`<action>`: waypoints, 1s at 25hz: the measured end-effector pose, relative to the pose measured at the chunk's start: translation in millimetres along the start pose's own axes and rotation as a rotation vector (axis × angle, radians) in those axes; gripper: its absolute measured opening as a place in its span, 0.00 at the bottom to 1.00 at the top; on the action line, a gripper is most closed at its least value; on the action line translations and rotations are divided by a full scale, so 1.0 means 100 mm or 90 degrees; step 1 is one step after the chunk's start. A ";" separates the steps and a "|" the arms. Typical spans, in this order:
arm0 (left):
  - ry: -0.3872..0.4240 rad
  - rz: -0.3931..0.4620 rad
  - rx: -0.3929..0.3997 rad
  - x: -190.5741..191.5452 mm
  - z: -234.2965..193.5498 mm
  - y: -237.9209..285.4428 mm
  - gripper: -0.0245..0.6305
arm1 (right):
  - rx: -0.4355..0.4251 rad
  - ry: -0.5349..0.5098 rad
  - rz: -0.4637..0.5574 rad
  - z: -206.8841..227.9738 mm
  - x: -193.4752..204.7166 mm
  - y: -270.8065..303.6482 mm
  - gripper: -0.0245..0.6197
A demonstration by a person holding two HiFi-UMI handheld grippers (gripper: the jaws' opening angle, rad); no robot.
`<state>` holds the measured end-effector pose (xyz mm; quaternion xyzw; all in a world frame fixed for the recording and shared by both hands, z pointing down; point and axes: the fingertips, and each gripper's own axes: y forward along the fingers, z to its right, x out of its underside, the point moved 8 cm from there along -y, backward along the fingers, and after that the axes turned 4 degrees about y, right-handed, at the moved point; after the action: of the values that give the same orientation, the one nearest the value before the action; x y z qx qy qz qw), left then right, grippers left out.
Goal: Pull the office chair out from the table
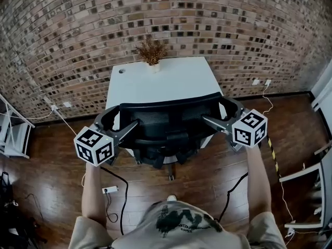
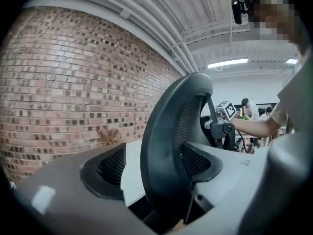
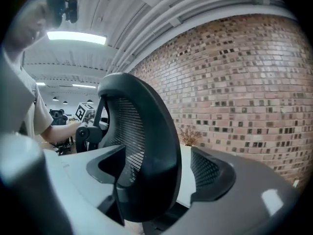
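Observation:
The black mesh-backed office chair [image 1: 166, 119] stands at the near edge of the white table [image 1: 166, 82], its back towards me. My left gripper [image 1: 118, 121] straddles the backrest's left edge and my right gripper [image 1: 220, 113] straddles its right edge. In the left gripper view the chair's rim [image 2: 166, 146] stands between the wide-spread jaws of the left gripper [image 2: 154, 165], with a gap at the outer pad. In the right gripper view the rim [image 3: 156, 146] likewise runs between the spread jaws of the right gripper [image 3: 161, 170]. Neither gripper clamps the rim.
A dried plant [image 1: 151, 51] stands at the table's far edge against the brick wall [image 1: 166, 14]. A power strip [image 1: 110, 190] and cables lie on the wooden floor. White shelving [image 1: 10, 134] is at the left, white furniture [image 1: 311, 180] at the right.

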<state>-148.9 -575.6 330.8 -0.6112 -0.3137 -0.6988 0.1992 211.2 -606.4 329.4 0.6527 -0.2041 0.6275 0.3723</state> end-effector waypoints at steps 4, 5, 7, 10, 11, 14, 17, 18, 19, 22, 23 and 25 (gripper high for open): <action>0.007 -0.011 0.024 -0.01 0.00 0.04 0.59 | -0.020 0.012 0.005 0.05 -0.02 0.13 0.66; 0.010 -0.013 0.028 -0.02 0.00 0.04 0.58 | -0.021 0.010 0.006 0.06 -0.03 0.15 0.66; 0.016 -0.015 0.037 -0.02 0.02 0.06 0.53 | -0.025 0.003 0.008 0.05 -0.04 0.17 0.66; 0.017 -0.013 0.030 -0.02 0.06 0.07 0.47 | -0.042 -0.003 0.012 0.02 -0.04 0.17 0.60; 0.015 -0.009 0.020 -0.02 0.06 0.07 0.47 | -0.047 -0.002 0.014 0.02 -0.03 0.18 0.56; 0.014 0.000 -0.007 -0.01 0.09 0.05 0.47 | -0.051 0.001 0.021 0.01 -0.03 0.20 0.55; 0.016 0.005 -0.022 0.00 0.12 0.04 0.47 | -0.046 0.002 0.026 0.01 -0.01 0.20 0.55; 0.016 0.006 -0.026 0.01 0.13 0.05 0.47 | -0.044 0.003 0.027 0.01 -0.01 0.20 0.55; 0.017 0.006 -0.029 0.01 0.13 0.05 0.47 | -0.042 0.004 0.028 0.01 0.00 0.20 0.55; 0.018 0.007 -0.034 -0.01 0.15 0.06 0.48 | -0.035 0.005 0.034 0.01 -0.01 0.17 0.55; 0.019 0.008 -0.036 -0.02 0.16 0.06 0.48 | -0.035 0.005 0.036 0.00 -0.01 0.16 0.55; 0.020 0.012 -0.042 -0.01 0.18 0.04 0.48 | -0.034 0.007 0.041 -0.01 0.00 0.15 0.55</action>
<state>-132.7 -566.0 331.7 -0.6093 -0.2816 -0.7165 0.1900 199.5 -614.9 333.0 0.6323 -0.2396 0.6370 0.3702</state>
